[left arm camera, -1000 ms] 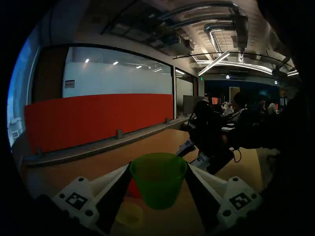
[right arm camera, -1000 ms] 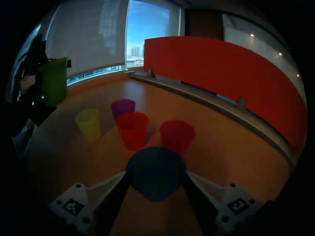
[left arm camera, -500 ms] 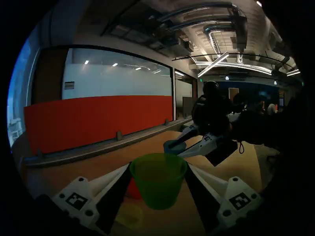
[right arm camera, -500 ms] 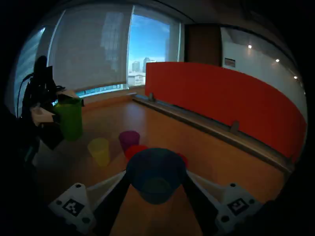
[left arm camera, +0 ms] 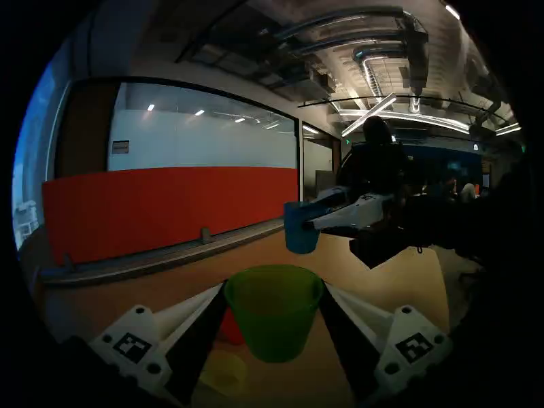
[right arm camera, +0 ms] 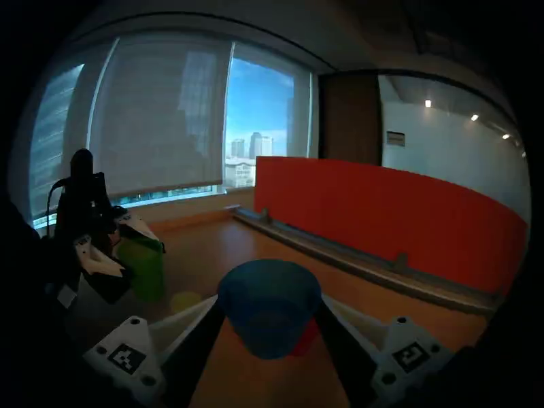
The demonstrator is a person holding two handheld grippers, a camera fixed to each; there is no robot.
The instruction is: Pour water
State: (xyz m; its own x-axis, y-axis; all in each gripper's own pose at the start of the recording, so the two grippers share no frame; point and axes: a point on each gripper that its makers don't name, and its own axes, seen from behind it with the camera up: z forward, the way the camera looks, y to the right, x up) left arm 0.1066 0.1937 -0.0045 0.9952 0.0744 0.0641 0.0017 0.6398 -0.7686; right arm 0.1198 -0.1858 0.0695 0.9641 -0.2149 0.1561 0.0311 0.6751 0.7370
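Observation:
My left gripper (left arm camera: 273, 314) is shut on a green cup (left arm camera: 274, 310), held upright above the wooden table (left arm camera: 381, 285). Farther off in the left gripper view, the right gripper (left arm camera: 319, 219) holds a blue cup (left arm camera: 299, 227) higher up, to the right. In the right gripper view, my right gripper (right arm camera: 270, 316) is shut on that blue cup (right arm camera: 269, 314). The left gripper (right arm camera: 139, 255) with the green cup (right arm camera: 144, 268) shows at the left. A red cup (left arm camera: 231, 326) and a yellow cup (left arm camera: 223, 372) stand on the table below the green cup.
A red partition (right arm camera: 408, 217) runs along the far edge of the table (right arm camera: 224, 251). Blinds cover the windows (right arm camera: 163, 136) behind. The yellow cup (right arm camera: 183, 301) and the red cup (right arm camera: 307, 337) peek out beside the blue cup. Dark figures sit far off (left arm camera: 442, 197).
The right gripper has risen with the blue cup, from table level to above the green cup's height. The cups on the table have dropped low in its view. The left gripper has held still.

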